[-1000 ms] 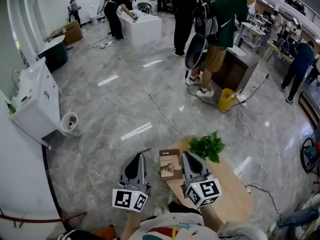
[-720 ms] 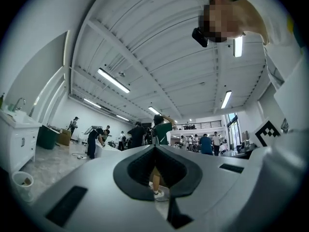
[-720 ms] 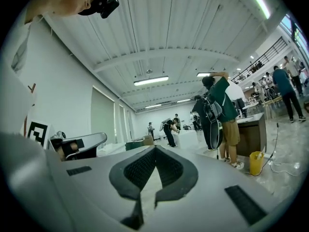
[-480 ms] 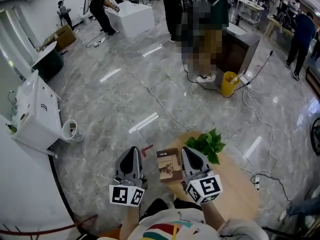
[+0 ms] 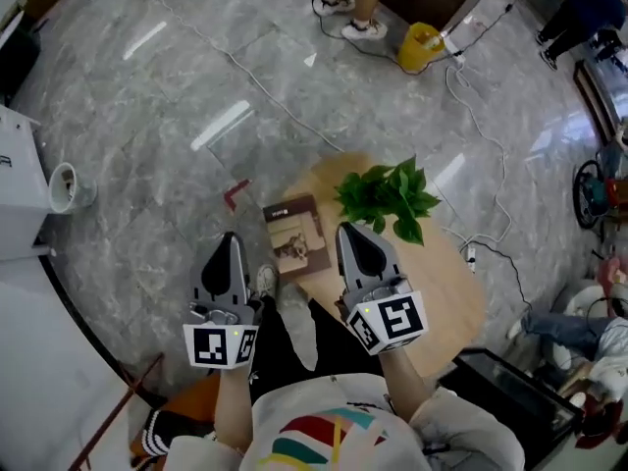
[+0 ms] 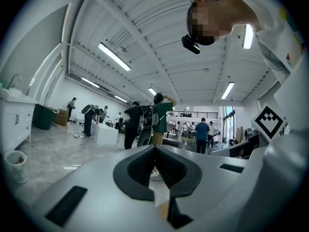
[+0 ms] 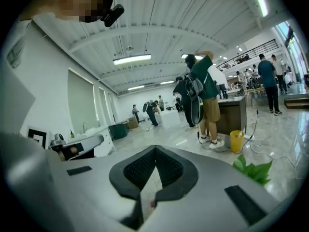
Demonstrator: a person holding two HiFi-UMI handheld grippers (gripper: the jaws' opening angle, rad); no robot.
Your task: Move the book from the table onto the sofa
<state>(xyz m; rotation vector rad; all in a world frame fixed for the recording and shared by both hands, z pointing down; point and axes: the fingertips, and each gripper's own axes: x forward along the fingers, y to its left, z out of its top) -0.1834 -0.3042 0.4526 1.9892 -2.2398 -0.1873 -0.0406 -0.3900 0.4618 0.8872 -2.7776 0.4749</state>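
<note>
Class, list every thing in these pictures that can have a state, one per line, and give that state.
book: closed, flat on the table, not held
plant: upright on the table
left gripper: shut, empty
right gripper: shut, empty
yellow bin: upright on the floor

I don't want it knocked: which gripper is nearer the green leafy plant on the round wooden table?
Right. The right gripper is just beside the green leafy plant, over the round wooden table; the left gripper is beyond the brown book, off the table's edge.
</note>
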